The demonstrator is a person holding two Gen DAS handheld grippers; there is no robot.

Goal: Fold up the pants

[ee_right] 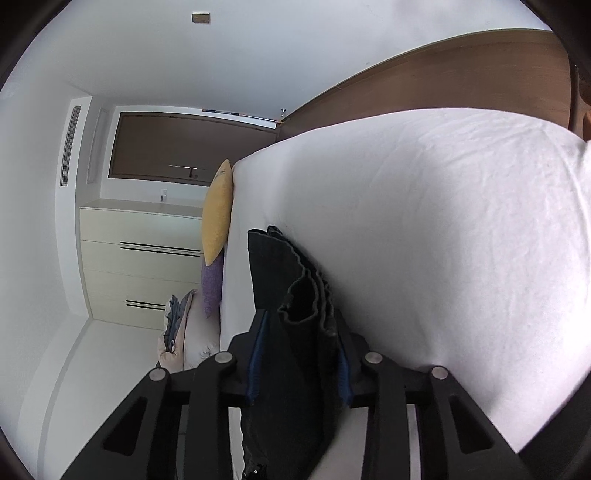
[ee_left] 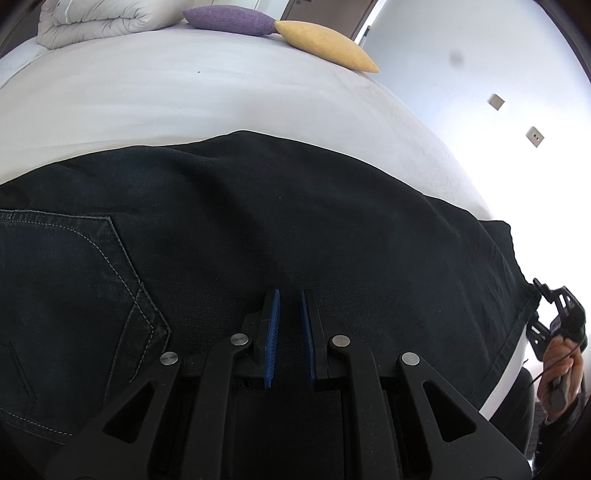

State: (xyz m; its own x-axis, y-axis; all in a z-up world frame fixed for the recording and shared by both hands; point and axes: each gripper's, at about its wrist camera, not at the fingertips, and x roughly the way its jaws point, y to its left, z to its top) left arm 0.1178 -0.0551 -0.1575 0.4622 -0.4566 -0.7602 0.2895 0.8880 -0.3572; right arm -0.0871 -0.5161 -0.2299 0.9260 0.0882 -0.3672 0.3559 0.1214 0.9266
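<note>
Dark denim pants (ee_left: 258, 229) lie spread across the white bed (ee_left: 184, 92), with a stitched back pocket (ee_left: 74, 280) at the left. My left gripper (ee_left: 290, 314) hovers just over the fabric, its blue pads a narrow gap apart with nothing between them. My right gripper (ee_right: 301, 332) is shut on the bunched leg hems of the pants (ee_right: 295, 295) at the bed's edge. It also shows in the left wrist view (ee_left: 561, 314) at the far right, held by a hand.
A folded white duvet (ee_left: 92, 18), a purple cushion (ee_left: 229, 20) and a yellow cushion (ee_left: 325, 44) lie at the far end of the bed. A pale drawer cabinet (ee_right: 140, 258) stands beyond the bed, with a wooden wall panel (ee_right: 443, 74).
</note>
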